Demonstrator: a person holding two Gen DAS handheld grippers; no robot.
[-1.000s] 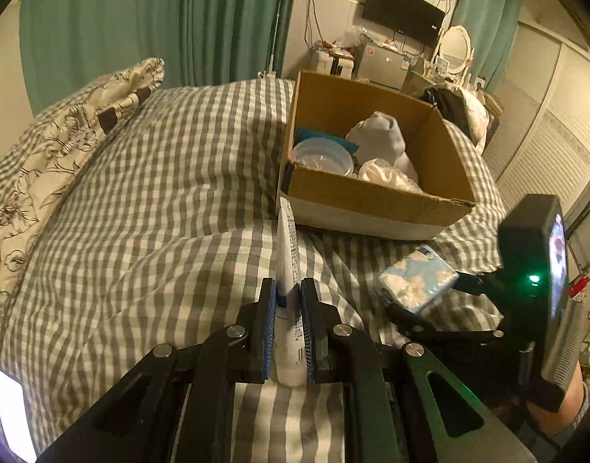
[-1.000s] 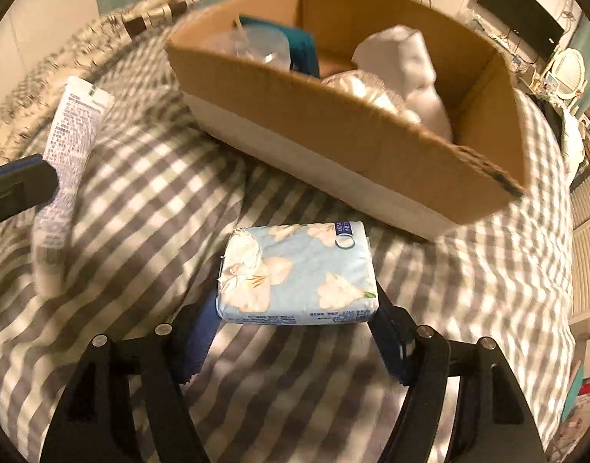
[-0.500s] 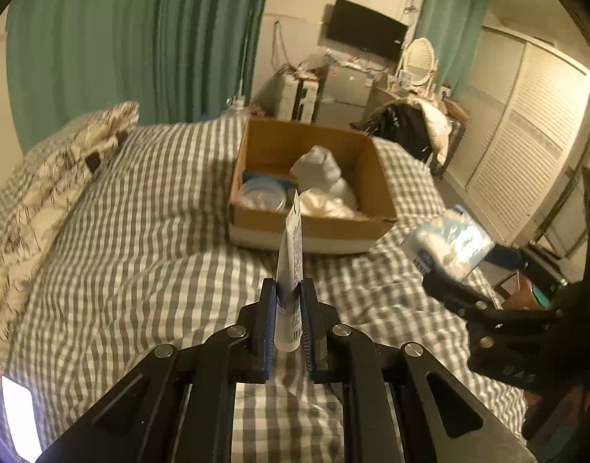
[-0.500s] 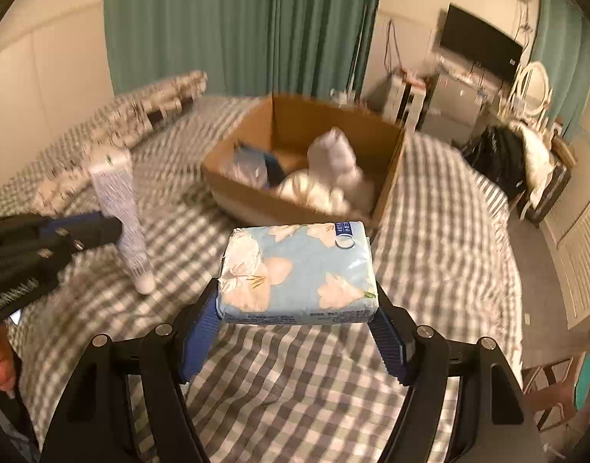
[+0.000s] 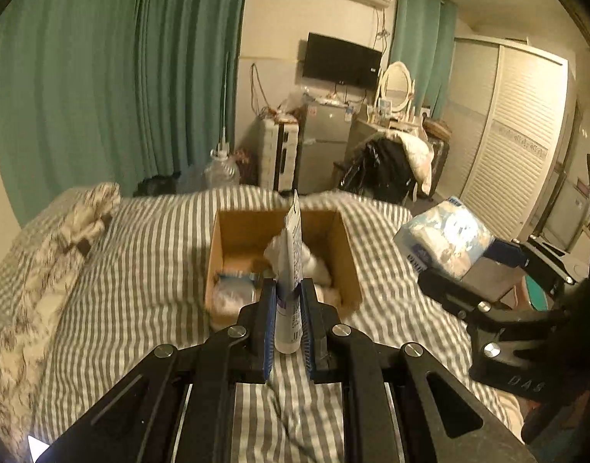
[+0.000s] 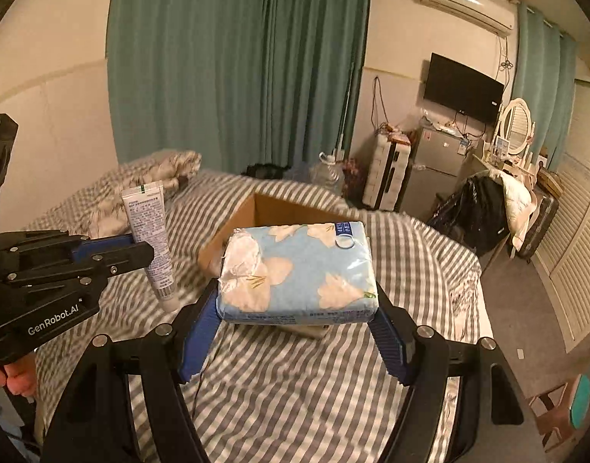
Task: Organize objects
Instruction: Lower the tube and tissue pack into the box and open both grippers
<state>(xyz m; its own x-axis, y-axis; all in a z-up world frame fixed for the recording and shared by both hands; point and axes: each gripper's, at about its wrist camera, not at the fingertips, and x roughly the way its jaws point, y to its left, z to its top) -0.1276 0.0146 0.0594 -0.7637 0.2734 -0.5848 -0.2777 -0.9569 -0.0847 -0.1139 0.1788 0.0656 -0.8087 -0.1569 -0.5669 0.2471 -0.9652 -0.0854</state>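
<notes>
both sets of fingers are loaded: left gripper pinched narrow on a white tube, right gripper spread wide w/ its blue pads pressed on both ends of a tissue pack. biggest thing in view is the bed, grey/white checked cover, filling lower half of both views. green curtain behind it, far wall beyond w/ tv, small fridge and an oval mirror; louvred wardrobe doors at right. patterned pillow lies on the bed's left side. cardboard box sits open on the bed, mid frame, white bundles and a clear lid inside, blurred. both grippers are up off the cover, near side of box. tissue pack: light blue, white flowers, held flat, seen in left view at right of the box. tube: held upright, crimped end up, cap end down below the fingers; in left view it overlaps the box opening. right view shows left gripper side-on at left edge, a person's fingertips under its handle.
</notes>
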